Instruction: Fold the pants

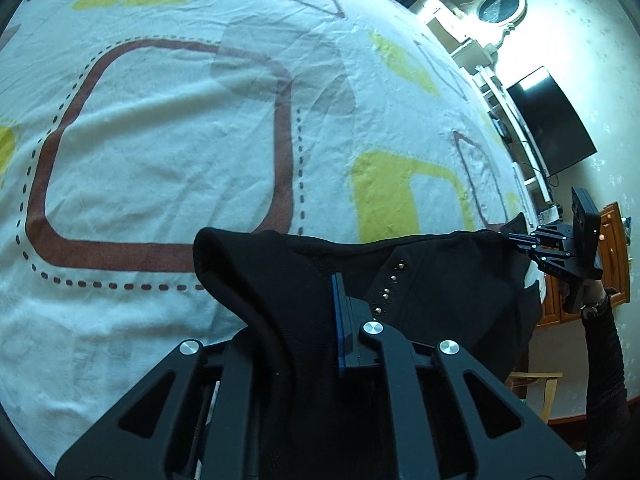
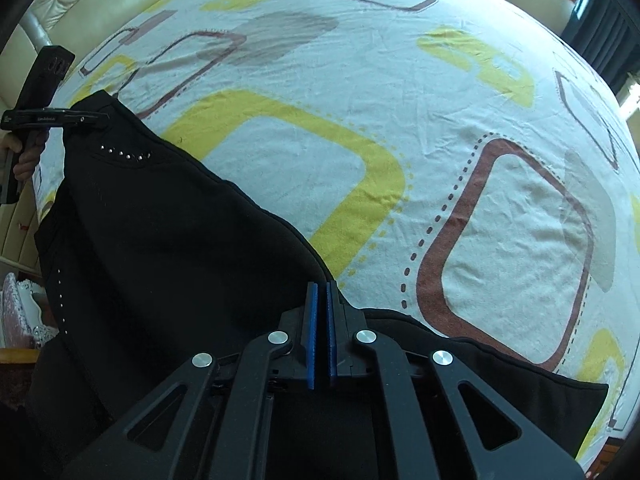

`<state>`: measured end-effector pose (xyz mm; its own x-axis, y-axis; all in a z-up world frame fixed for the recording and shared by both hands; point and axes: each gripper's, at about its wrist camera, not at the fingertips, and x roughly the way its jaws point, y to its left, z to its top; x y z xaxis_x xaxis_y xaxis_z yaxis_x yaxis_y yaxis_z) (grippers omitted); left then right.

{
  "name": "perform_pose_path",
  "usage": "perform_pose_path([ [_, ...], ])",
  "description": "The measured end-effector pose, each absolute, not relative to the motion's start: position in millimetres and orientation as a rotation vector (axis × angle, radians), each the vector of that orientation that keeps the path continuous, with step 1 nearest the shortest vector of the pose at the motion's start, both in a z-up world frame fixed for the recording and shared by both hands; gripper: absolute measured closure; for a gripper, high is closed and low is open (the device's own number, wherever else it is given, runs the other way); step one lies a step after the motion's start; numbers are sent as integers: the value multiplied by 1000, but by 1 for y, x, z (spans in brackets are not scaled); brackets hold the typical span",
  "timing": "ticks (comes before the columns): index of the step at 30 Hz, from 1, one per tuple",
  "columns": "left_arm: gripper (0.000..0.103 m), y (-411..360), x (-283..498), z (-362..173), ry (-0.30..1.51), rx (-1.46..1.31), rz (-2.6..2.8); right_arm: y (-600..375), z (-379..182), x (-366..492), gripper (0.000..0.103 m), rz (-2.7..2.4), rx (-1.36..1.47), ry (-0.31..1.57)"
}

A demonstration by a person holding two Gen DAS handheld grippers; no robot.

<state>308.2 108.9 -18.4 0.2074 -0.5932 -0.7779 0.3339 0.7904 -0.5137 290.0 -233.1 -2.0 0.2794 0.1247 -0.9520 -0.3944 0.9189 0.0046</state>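
Left wrist view: your left gripper has its jaws clenched on a fold of the black pants, which hang in front of it above the bed. Across the cloth, the right gripper pinches the far corner. Keep both ends level so the fabric hangs flat between them.

Right wrist view: your right gripper shows its blue pads nearly together, clamped on the pants' edge, though how much cloth they hold is hard to see. The left gripper grips the studded end. Hold the cloth taut, then lay it down on the patterned sheet without letting the middle sag or bunch.
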Motion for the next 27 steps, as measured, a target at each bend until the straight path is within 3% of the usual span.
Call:
perform_pose_path([
  [8,92,116,260,22,917,-234,-818,-222,50,218,99,285,-276,968],
  [14,91,132,198,16,861,-188,-883,-209,27,128,99,272,-339,881],
  [16,86,139,177,4,877,-176,-873,-207,9,104,99,268,-347,886],
  [20,63,162,145,-21,919,-178,-794,-208,-20,71,95,271,-317,916],
  [22,57,177,132,-31,945,-187,-750,-209,-32,60,95,280,-294,962],
  [25,35,196,117,-45,1004,-197,-667,-216,-40,48,95,273,-206,1011],
  [26,33,204,113,-49,1019,-224,-646,-219,-39,45,90,270,-155,1019],
  [27,32,212,108,-53,1028,-268,-635,-223,-37,44,73,273,-77,1026],
])
